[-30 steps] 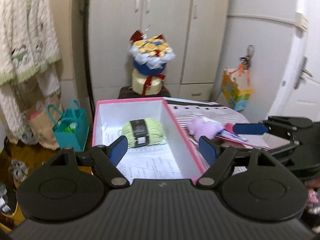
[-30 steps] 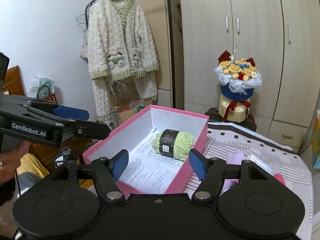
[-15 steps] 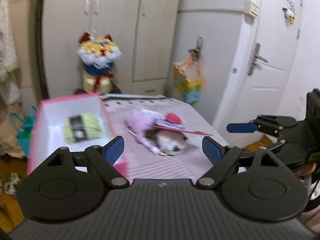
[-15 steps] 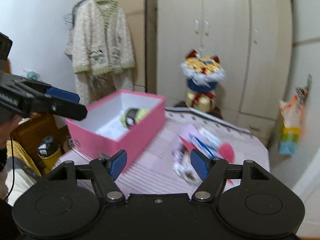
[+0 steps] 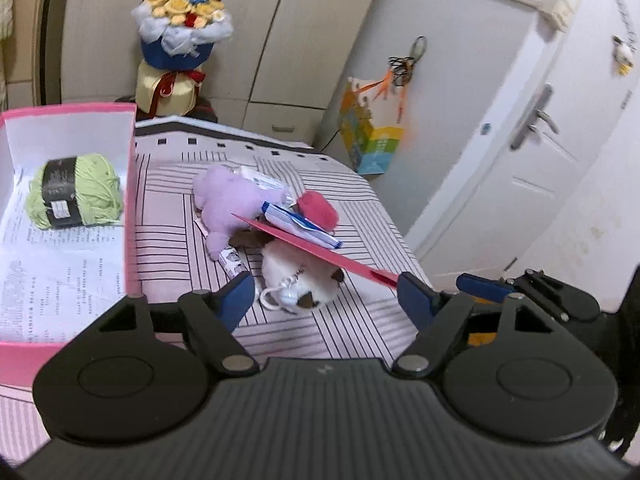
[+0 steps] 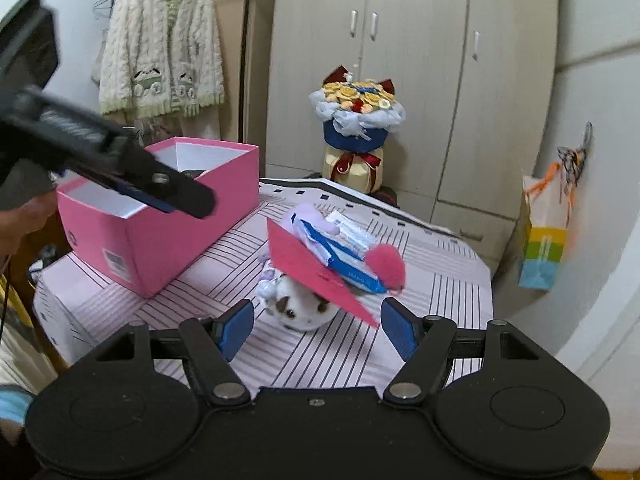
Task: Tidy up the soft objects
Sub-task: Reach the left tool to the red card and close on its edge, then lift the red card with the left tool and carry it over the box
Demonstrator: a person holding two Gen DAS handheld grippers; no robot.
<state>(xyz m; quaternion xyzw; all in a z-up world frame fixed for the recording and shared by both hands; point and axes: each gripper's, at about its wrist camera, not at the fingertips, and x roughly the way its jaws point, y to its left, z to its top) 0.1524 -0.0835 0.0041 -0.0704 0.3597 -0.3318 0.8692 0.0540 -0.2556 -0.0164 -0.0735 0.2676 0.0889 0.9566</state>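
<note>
A pink box (image 5: 130, 184) (image 6: 168, 236) stands on the left of the striped table; a green yarn ball (image 5: 74, 192) lies inside it. To its right is a pile: a purple plush (image 5: 226, 200), a white-and-brown plush (image 5: 302, 276) (image 6: 300, 308), a pink pompom (image 5: 318, 210) (image 6: 386, 266), blue-white packets (image 5: 300, 224) (image 6: 340, 256) and a red card (image 5: 320, 256) (image 6: 308, 268) lying across them. My left gripper (image 5: 326, 300) is open and empty, just in front of the white plush. My right gripper (image 6: 316, 326) is open and empty, near the same plush.
A flower bouquet (image 5: 180, 40) (image 6: 358, 120) stands behind the table before cupboards. A colourful paper bag (image 5: 370, 140) (image 6: 544, 236) hangs at the right. A cardigan (image 6: 160, 44) hangs at the left. The table edge runs close on the right.
Both grippers have swung from the pink box to the right, toward the pile of plush toys, and moved closer to it. Both stayed open.
</note>
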